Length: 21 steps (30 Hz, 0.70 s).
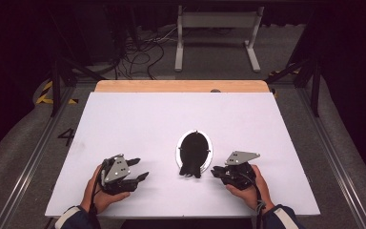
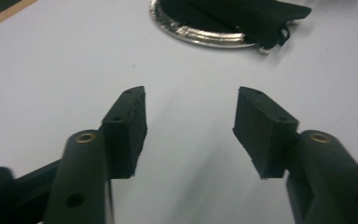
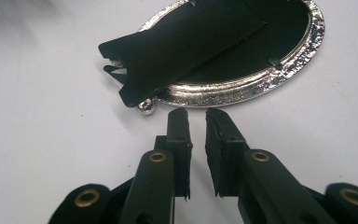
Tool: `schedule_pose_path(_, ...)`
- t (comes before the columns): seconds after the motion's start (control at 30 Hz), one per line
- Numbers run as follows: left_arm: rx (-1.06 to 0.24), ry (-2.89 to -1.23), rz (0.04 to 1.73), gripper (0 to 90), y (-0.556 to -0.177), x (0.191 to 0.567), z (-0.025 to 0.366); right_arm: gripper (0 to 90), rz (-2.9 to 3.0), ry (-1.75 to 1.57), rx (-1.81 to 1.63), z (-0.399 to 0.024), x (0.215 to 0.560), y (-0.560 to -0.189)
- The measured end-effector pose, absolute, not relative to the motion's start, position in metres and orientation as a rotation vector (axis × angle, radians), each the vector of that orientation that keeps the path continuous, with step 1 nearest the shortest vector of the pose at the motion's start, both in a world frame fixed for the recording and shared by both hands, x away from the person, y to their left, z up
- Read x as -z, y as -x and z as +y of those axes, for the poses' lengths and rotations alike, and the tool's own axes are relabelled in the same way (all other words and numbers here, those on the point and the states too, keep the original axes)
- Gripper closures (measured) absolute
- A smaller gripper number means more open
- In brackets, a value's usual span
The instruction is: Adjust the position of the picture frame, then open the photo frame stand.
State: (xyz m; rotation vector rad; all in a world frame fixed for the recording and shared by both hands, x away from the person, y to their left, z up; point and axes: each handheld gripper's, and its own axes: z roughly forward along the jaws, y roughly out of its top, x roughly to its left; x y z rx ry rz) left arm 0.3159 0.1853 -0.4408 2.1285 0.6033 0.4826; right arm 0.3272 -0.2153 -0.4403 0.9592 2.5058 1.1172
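An oval silver picture frame [image 1: 194, 150] lies face down near the middle of the white table, black back up. Its black stand flap [image 3: 186, 46] juts over the rim toward the person. In the right gripper view the frame's silver rim [image 3: 261, 88] lies just beyond my right gripper [image 3: 196, 114], whose jaws stand a narrow gap apart with nothing between them. My right gripper [image 1: 215, 171] rests to the right of the frame. My left gripper [image 1: 141, 168] sits to the frame's left, well apart from it. Its jaws [image 2: 191, 100] are wide open and empty, with the frame [image 2: 200, 35] farther off.
The white table board [image 1: 138, 119] has a wooden strip [image 1: 181, 86] along its far edge. Beyond it on the floor are a white metal stand [image 1: 217, 33] and loose cables [image 1: 140, 55]. Metal rails [image 1: 33, 157] run along both sides of the table.
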Motion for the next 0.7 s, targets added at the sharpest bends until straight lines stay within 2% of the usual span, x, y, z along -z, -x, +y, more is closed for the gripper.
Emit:
schedule_pose_path(0.13,-0.491,-2.105,0.663,32.4,-0.309,0.445,0.201,77.4,2.518,-0.956,-1.104,-0.214,0.441,-0.327)
schedule_pose_path(0.3,-0.489,-2.106,0.699,27.4,-0.303,0.449,0.216,74.9,2.543,-0.945,-1.092,-0.209,0.441,-0.327)
schedule_pose_path(0.7,-0.504,-2.105,0.777,24.0,-0.295,0.455,0.234,65.9,2.622,-0.885,-1.030,-0.191,0.444,-0.327)
